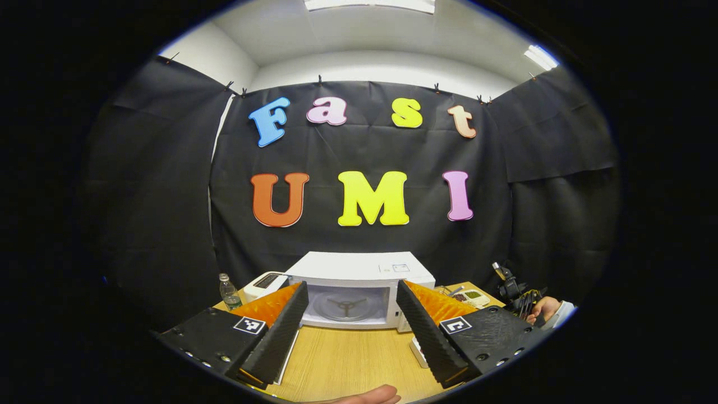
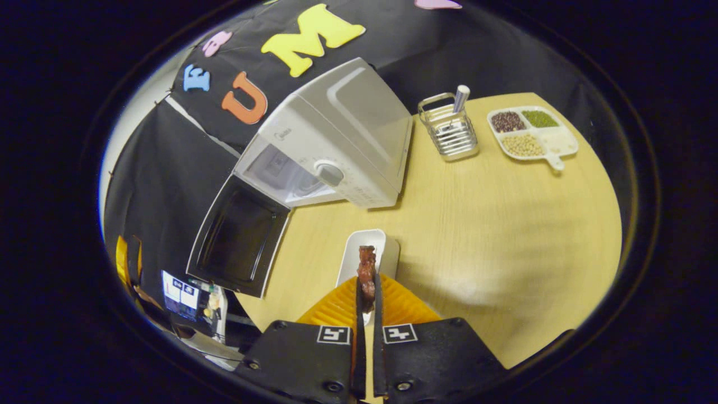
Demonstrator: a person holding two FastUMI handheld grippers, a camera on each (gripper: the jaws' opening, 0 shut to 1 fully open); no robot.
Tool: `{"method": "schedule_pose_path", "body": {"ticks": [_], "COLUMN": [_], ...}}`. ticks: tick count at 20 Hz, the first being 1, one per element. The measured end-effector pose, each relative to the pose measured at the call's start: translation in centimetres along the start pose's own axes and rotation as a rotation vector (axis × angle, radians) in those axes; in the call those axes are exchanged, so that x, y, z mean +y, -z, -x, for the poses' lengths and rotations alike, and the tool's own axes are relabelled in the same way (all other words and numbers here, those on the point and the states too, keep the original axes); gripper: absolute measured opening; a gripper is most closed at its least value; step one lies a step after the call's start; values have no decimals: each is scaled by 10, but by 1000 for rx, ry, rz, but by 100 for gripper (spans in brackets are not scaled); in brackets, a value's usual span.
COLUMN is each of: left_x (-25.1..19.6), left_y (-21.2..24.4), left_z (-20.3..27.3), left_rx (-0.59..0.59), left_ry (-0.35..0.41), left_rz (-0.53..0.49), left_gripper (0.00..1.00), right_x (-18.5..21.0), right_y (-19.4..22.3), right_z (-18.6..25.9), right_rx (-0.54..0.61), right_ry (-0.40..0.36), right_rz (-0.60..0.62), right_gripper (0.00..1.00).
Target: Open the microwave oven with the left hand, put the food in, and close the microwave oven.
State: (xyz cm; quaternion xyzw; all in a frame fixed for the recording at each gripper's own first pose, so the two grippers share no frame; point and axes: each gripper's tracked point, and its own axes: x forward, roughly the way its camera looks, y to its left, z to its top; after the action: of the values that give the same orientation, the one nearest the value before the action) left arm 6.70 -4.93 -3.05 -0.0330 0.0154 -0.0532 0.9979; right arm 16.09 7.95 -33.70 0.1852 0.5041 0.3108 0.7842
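The white microwave [image 1: 359, 269] stands at the back of the wooden table with its door [image 2: 238, 244] swung wide open to its left, and the glass turntable [image 1: 345, 306] shows inside. My left gripper [image 1: 352, 287] is open and empty, held in front of the cavity and short of it. My right gripper [image 2: 367, 294] is shut on a reddish-brown piece of food [image 2: 367, 266], which sticks up between the fingers above a white oblong dish [image 2: 370, 249] on the table. In the left gripper view the right gripper [image 1: 519, 297] and the hand [image 1: 547, 308] holding it appear at the far right.
A wire utensil holder [image 2: 449, 132] and a divided tray of beans [image 2: 530, 132] stand right of the microwave. A small water bottle [image 1: 229, 292] stands at the table's back left corner. A fingertip [image 1: 370, 395] shows at the table's near edge [image 1: 336, 365].
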Motion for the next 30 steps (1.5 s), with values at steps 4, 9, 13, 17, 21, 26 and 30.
{"method": "schedule_pose_path", "body": {"ticks": [4, 9, 13, 17, 21, 26, 30], "left_x": [7, 21, 33, 56, 79, 107, 137], "left_y": [3, 9, 14, 19, 28, 48, 51], "left_z": [11, 22, 30, 36, 40, 45, 46], "left_rx": [-6, -17, -22, -25, -15, 27, 25], "left_ry": [24, 25, 31, 9, -16, -48, -105], "left_rz": [31, 45, 51, 60, 75, 92, 63], "left_gripper": [97, 96, 96, 96, 95, 93, 93], "right_x": [32, 93, 133, 163, 186, 206, 219], "right_y": [3, 5, 9, 6, -8, -31, -49], "right_z": [26, 35, 20, -6, -42, -102, -154], "right_rx": [-63, -189, -299, -391, -488, -518, -510], "right_ry": [114, 221, 310, 358, 391, 402, 395], "right_rz": [173, 420, 559, 650, 672, 643, 594], "right_gripper": [8, 8, 8, 8, 8, 8, 8]}}
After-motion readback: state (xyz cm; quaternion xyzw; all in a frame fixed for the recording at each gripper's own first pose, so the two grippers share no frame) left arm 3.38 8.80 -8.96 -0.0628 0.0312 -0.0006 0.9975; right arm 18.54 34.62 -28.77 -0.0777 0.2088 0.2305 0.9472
